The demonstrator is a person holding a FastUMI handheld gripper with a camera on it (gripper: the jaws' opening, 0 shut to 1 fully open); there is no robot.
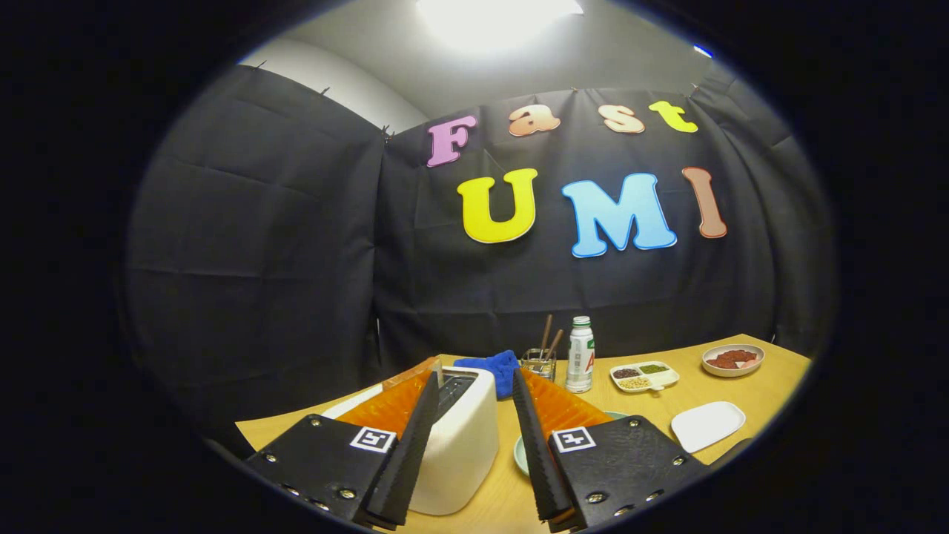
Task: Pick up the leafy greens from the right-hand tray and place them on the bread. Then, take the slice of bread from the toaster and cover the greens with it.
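Two fingers of the gripper [474,415] reach forward over the wooden table [764,374], spread wide apart with nothing clamped between them. Starting at the left, the white toaster [460,437] stands on the table, its body sitting partly in the gap between the fingers and hard against the left finger [408,452]; its top slot is dark and I cannot tell whether a slice of bread sits inside. Just beyond the toaster lies a blue cloth [493,367], and beside that a clear glass cup [539,363] with brown sticks poking up out of it. Moving on, a white bottle with a green cap [580,354] stands upright near the cup. Down by the right finger [534,445], the rim of a pale green plate [521,454] peeks out, mostly hidden, so what lies on it cannot be made out. Further right, a divided white dish [645,377] holds small portions, one of them green. Nearer the right finger, a plain white tray [708,425] lies flat. Far right, a round bowl [732,360] carries something reddish.
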